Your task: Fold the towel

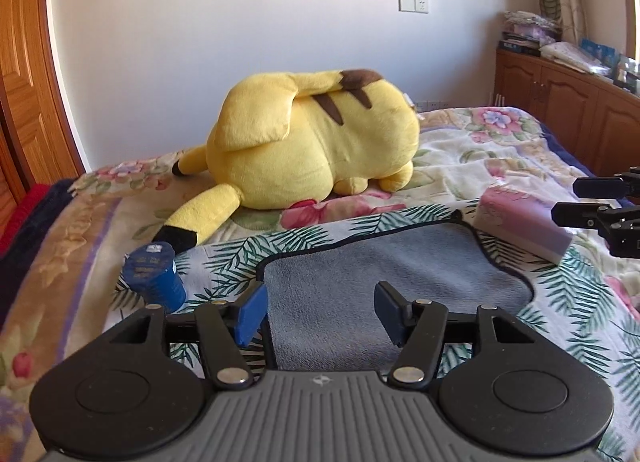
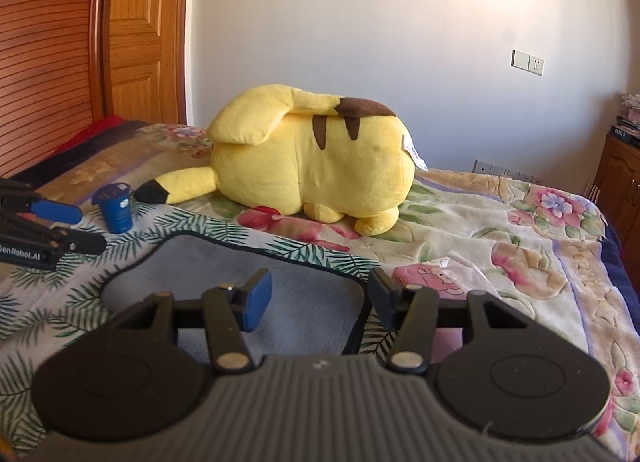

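Surroundings first. A large yellow plush [image 1: 316,142] lies on the floral bedspread [image 1: 472,150] at 12 o'clock from both grippers, well beyond the towel, one black-tipped ear reaching toward 10 o'clock in the left wrist view. A blue cylindrical container [image 1: 154,276] stands upright at 10 o'clock of the left gripper, on the leaf-print cloth [image 1: 224,258], just beside the towel's left edge but apart from it. A pale purple box [image 1: 524,220] sits at 2 o'clock in the left wrist view, just past the towel's far right corner; whether it touches the towel cannot be told. Wooden cabinets [image 1: 568,102] line the right wall.

The towel [image 1: 384,274] is grey, with a dark piped edge and rounded corners, lying flat and unfolded on the leaf-print cloth directly ahead of both grippers. Its pile looks smooth, no visible creases.

The left gripper [image 1: 322,314] hovers over the towel's near left part, fingers wide apart, nothing between them. The right gripper [image 2: 320,300] sits over the towel's near right corner, jaws likewise spread wide and empty; the dark edge runs between its fingers. Each gripper appears at the edge of the other's view, at 3 and 9 o'clock.
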Available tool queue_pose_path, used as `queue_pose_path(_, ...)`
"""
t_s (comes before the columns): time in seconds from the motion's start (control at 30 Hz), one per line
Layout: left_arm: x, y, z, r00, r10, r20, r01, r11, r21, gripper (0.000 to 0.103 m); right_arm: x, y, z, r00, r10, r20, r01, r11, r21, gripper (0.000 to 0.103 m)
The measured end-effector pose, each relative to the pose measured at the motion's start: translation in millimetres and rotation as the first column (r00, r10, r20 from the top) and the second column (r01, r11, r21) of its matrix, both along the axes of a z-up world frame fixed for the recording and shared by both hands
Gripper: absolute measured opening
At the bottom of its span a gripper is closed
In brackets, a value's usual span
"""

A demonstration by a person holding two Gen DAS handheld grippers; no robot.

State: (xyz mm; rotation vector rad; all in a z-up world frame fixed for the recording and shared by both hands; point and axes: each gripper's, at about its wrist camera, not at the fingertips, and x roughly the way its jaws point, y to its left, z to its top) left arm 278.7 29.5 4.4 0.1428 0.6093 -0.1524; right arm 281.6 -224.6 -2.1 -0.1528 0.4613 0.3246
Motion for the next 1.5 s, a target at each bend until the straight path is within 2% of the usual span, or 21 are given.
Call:
queue_pose_path(0.37,-52.9,-10.8,34.1,0.999,-0.022,0.034,0.022,1.0,0.002,0.043,-44.4,0.9,26.7,1.0,-0.005,0.017,0.004,0.999,0.039,0.054)
queue_pose_path(0.7,-93.2,-19.8,57.4,0.997,-0.033,0.067,0.033,0.999,-0.003,0.059,-79.2,-5.0,40.1,0.999,-0.033,0.018,0.032,0.998,0.059,0.055)
queue_pose_path(0.9,-110.9,-24.0,65.7,0.996,-0.039,0.085,0.04,0.999,-0.015,0.073,-92.3,-6.7,47.7,0.999,-0.048,0.025,0.046,0.997,0.069,0.068)
queue_pose_path(0.97,-115.5,-24.6,69.2,0.995,-0.04,0.09,0.042,0.999,-0.018,0.075,-97.0,-6.5,50.2,0.998,-0.054,0.03,0.052,0.996,0.068,0.079)
queue_pose_path(1.17,-129.0,-24.9,78.6,0.992,-0.02,0.122,0.024,0.999,-0.026,0.087,-108.0,-5.9,56.4,0.997,-0.061,0.049,0.057,0.996,0.072,0.1)
queue_pose_path(1.23,-133.6,-24.1,80.8,0.992,-0.017,0.126,0.021,0.999,-0.033,0.087,-112.0,-5.2,57.3,0.997,-0.056,0.057,0.052,0.996,0.069,0.103)
queue_pose_path(1.37,-143.3,-27.1,81.5,0.99,-0.001,0.138,0.0,1.0,0.001,0.087,-119.8,-5.4,57.9,0.997,-0.058,0.055,0.054,0.996,0.076,0.103)
queue_pose_path(1.5,-153.7,-27.4,80.3,0.99,0.013,0.141,-0.013,1.0,0.004,0.087,-129.5,-4.0,55.6,0.996,-0.06,0.062,0.055,0.996,0.071,0.103)
